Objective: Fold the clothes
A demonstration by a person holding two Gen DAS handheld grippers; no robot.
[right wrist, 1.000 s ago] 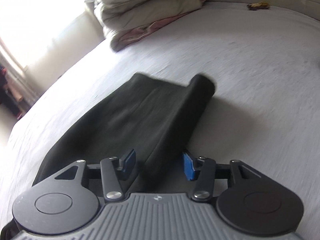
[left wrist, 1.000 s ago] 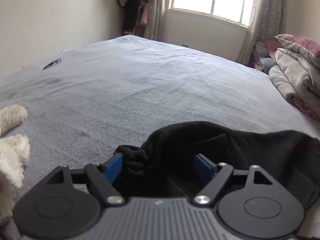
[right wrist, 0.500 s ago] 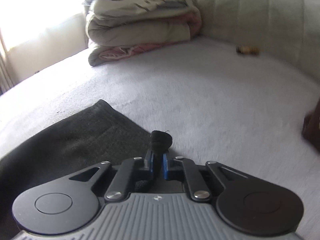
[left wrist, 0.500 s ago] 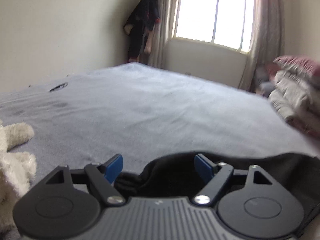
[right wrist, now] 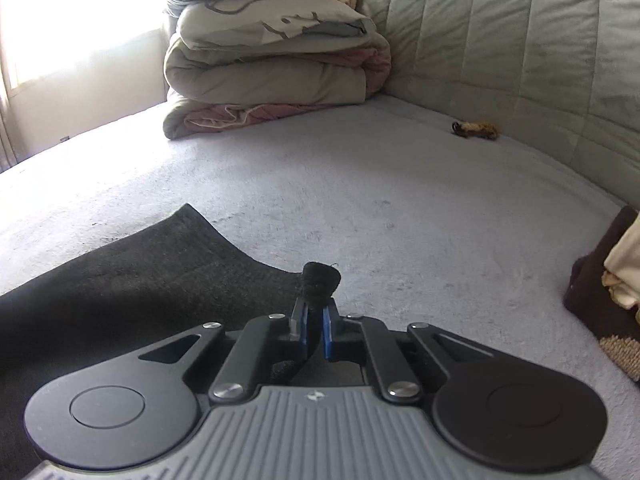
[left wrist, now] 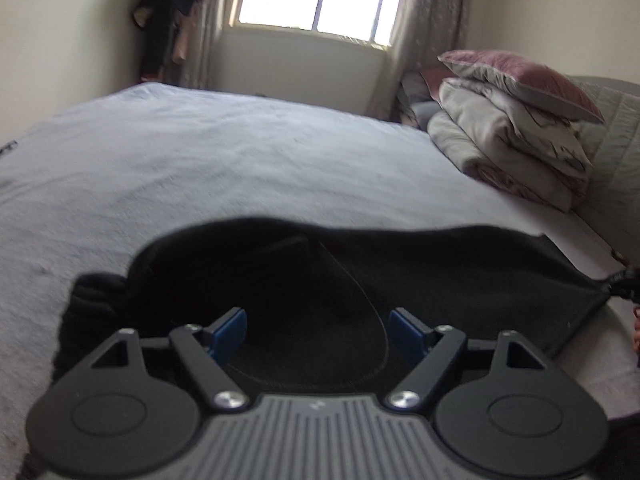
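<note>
Right gripper (right wrist: 315,322) is clamped tight on a bunched corner of the black garment (right wrist: 120,280), a little tuft poking out past the pads. The rest of the cloth trails off to its left, flat on the bed (right wrist: 400,208). Left gripper (left wrist: 316,330) stands wide, jaws either side of dark fabric, pads not pressing; the garment (left wrist: 400,272) lies right under and ahead of it, one rounded seam curving between the fingers.

Judgement call: the left needs its own corner before any lift. Best to close on the edge just ahead, not the thick bunched lump off to its left, so both hands carry matching corners and the fold lands square. Keep the cloth taut between them, low over the bed.

The fabric looks soft, matte, a bit fleecy, heavy enough to drape. The bed cover is pale grey, brushed, grippy. Folded quilts (right wrist: 272,60) sit far ahead, puffy and stacked.
</note>
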